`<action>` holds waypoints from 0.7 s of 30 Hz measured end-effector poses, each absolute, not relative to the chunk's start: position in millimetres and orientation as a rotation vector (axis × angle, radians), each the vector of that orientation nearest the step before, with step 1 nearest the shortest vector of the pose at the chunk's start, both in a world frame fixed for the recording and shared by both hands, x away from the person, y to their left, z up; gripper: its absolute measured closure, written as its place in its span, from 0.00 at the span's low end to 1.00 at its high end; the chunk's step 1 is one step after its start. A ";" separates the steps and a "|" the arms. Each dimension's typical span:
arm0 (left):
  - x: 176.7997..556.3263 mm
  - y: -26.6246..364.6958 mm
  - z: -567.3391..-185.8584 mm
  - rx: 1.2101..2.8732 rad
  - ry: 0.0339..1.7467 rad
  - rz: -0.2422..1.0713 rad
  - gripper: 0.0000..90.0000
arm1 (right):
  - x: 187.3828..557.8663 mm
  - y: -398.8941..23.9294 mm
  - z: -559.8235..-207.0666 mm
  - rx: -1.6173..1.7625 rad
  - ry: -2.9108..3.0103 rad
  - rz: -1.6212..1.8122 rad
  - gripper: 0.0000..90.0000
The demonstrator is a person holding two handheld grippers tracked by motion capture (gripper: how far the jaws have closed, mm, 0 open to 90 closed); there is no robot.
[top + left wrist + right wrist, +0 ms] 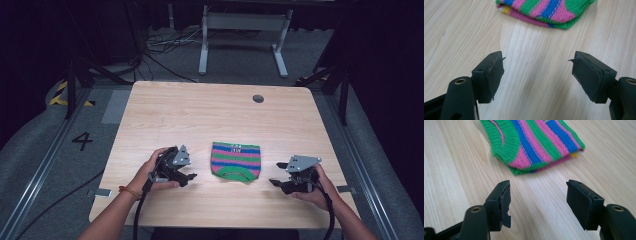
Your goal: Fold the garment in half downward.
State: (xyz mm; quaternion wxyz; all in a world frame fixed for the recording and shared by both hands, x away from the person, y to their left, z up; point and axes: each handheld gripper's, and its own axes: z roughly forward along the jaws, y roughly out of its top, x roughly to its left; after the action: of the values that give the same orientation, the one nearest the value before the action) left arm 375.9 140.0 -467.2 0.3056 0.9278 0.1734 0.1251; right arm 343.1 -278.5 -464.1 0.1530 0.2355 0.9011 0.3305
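Knit: striped green, pink and blue garment, folded flat, lying on the table's near half, middle.
Table: pale wood grain, a round grommet hole near the far edge.
Left gripper: just left of the garment, clear of it; jaws spread wide, nothing between them.
Right gripper: near the garment's right side, apart from it; jaws parted wide, bare table between them.
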 end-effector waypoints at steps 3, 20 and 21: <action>372.3 150.5 -467.6 2.488 0.469 0.357 0.29 | 339.6 -289.1 -466.3 0.707 2.573 0.937 0.39; 351.3 206.3 -479.1 2.511 0.597 0.372 0.26 | 324.1 -336.1 -475.5 0.851 2.510 0.915 0.37; 351.3 206.3 -479.1 2.511 0.597 0.372 0.26 | 324.1 -336.1 -475.5 0.851 2.510 0.915 0.37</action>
State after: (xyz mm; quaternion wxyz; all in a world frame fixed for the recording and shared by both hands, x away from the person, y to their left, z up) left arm 351.3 206.3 -479.1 0.2638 0.9288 0.2210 0.1375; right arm 324.1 -336.1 -475.5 0.1683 0.2991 0.8824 0.3218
